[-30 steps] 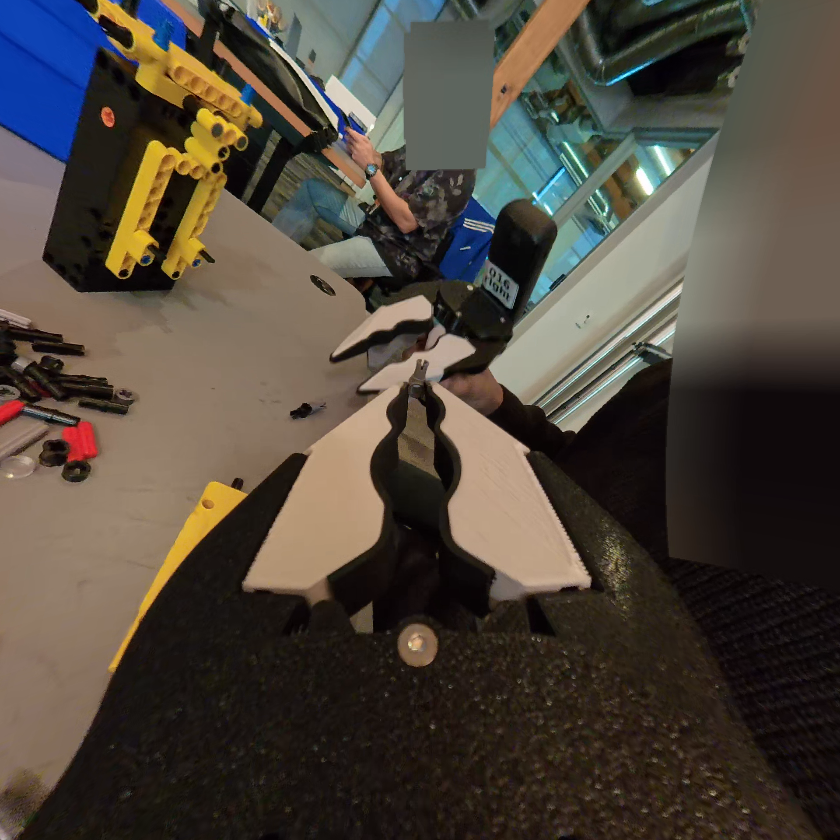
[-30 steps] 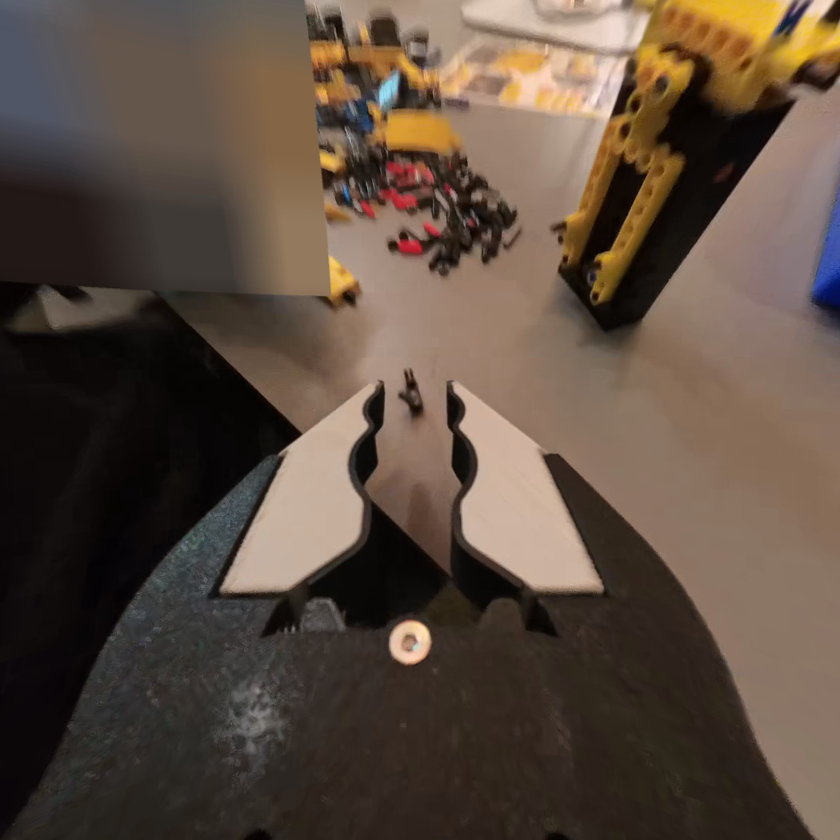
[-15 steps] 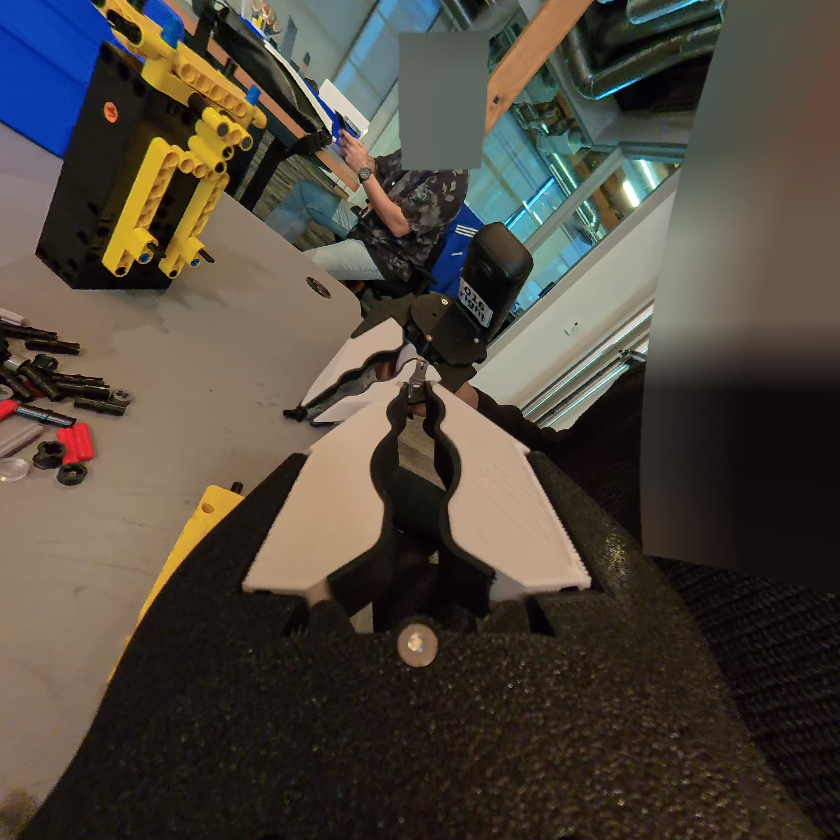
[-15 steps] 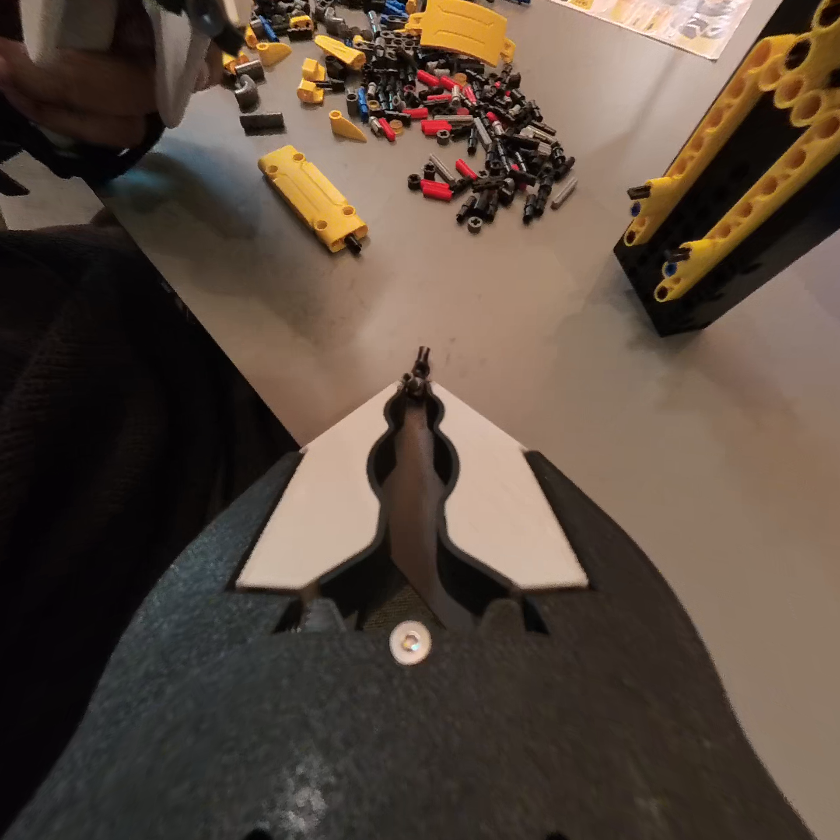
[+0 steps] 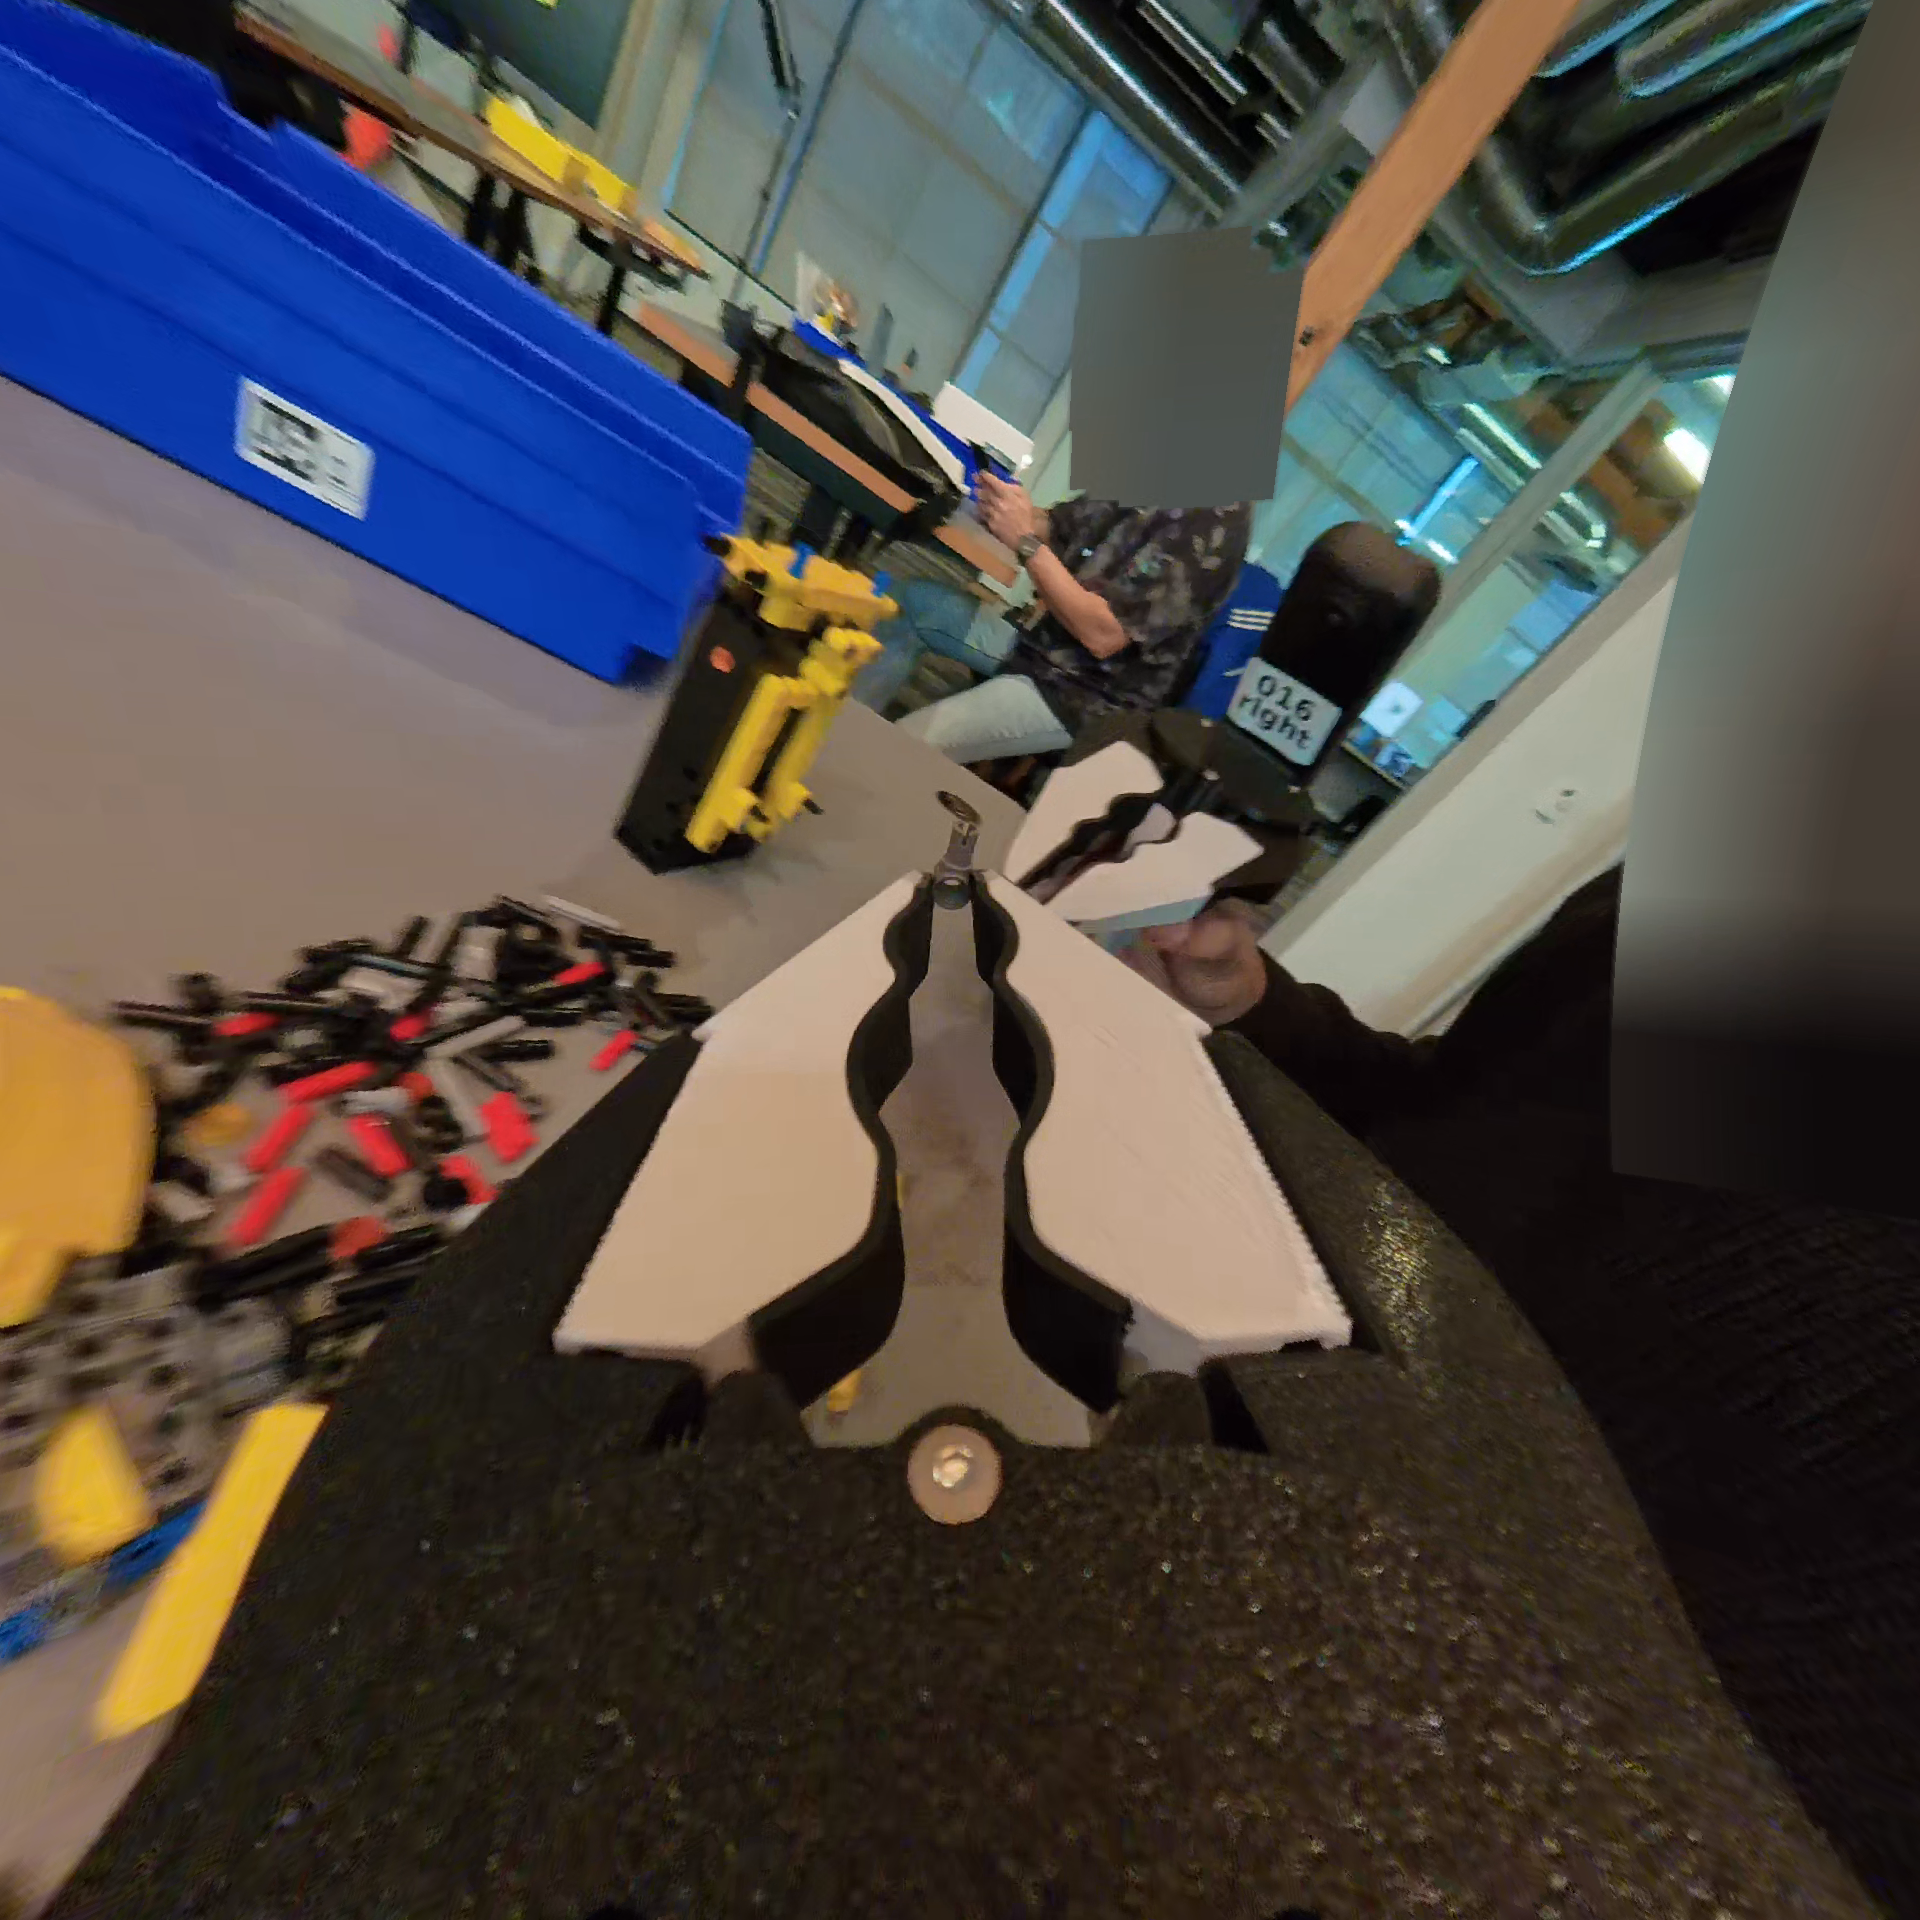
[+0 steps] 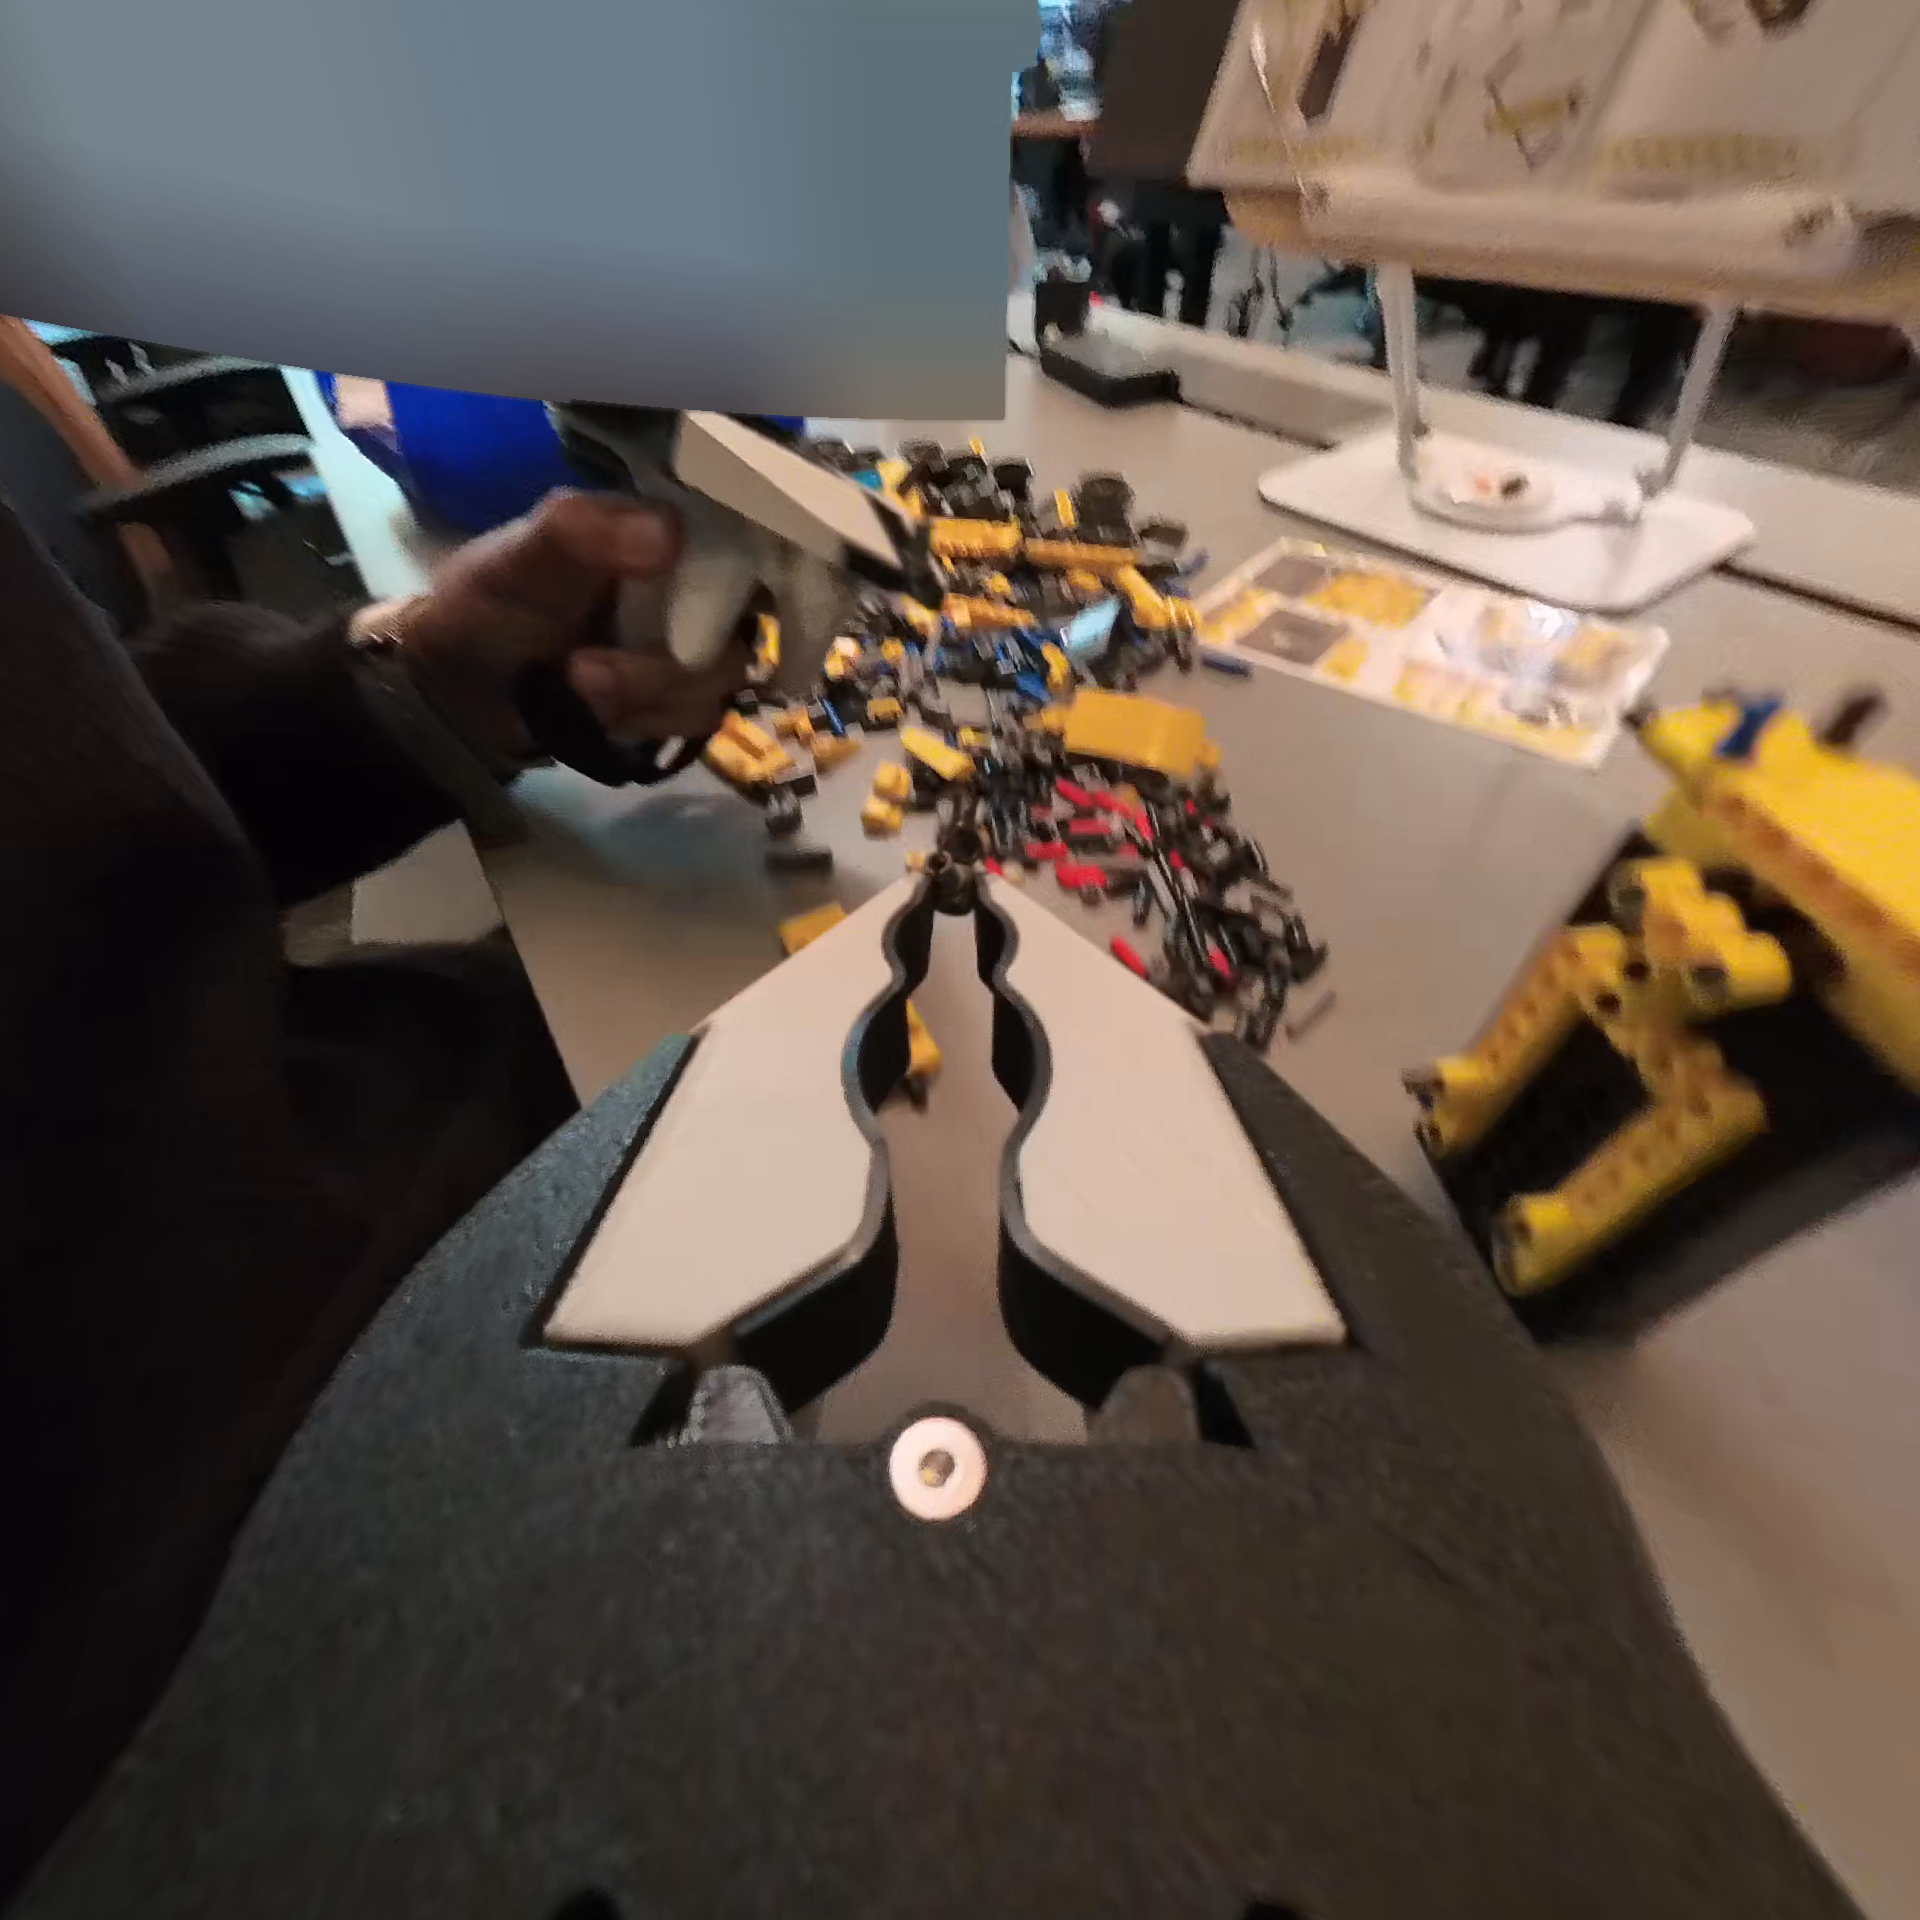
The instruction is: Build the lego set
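Observation:
My left gripper (image 5: 948, 888) is shut on a small grey connector piece (image 5: 954, 847) that sticks out past its tips, held above the grey table (image 5: 312, 707). My right gripper (image 6: 951, 891) is shut on a small black pin (image 6: 951, 871), also held off the table. In the left wrist view the right gripper (image 5: 1039, 873) shows just right of my left tips, held by a hand. In the right wrist view the left gripper shows at upper left, blurred, with one of its fingers (image 6: 790, 499) over the pile of parts. A black and yellow beam assembly (image 5: 748, 748) stands on the table; it also shows in the right wrist view (image 6: 1662, 1018).
A pile of small black, red and yellow parts (image 6: 1091, 790) lies mid-table; it also shows in the left wrist view (image 5: 416, 1060). Blue bins (image 5: 364, 343) stand at the far edge. A printed sheet (image 6: 1423, 634) and a white stand (image 6: 1507, 509) lie beyond. A person sits behind the table. Spacing between my two grippers at the tips: around 7 centimetres.
My right gripper shut on the black pin that lay on the table and lifted it. My left gripper, still holding the grey piece, swung round over the table towards the pile.

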### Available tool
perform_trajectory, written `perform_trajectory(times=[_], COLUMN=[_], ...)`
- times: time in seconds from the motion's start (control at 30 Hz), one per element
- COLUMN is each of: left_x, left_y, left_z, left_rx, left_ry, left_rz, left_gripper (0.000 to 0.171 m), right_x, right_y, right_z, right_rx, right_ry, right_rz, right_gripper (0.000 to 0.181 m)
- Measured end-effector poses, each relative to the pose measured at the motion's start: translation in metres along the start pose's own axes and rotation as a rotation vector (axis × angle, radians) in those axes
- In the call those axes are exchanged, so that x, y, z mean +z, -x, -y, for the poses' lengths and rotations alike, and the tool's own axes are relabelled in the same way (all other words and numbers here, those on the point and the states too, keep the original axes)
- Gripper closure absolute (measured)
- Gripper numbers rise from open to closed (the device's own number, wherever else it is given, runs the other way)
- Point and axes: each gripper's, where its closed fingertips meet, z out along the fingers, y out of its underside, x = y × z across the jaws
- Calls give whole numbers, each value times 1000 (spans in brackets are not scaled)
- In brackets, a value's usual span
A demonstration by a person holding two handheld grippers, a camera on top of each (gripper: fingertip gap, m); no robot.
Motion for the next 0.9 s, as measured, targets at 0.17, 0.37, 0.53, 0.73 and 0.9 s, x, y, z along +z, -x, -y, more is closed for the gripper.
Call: perform_trajectory(times=[0.17,0.37,0.53,0.73,0.9], left_x=[-39,-90,-105,-102,-97], left_y=[25,47,50,50,53], left_z=[26,65,60,59,52], left_rx=[64,175,162,97,110], left_ry=[-56,-151,-194,-190,-146], left_rz=[117,255,222,161,182], left_gripper=[165,166,166,165,165], right_x=[45,116,142,145,146], right_y=[10,23,29,19,14], right_z=[47,84,74,55,51], right_rx=[-46,-180,-248,-153,-141], right_ry=[-115,-112,-80,-50,-36], right_rz=[128,217,252,268,258], right_gripper=[175,174,174,175,174])
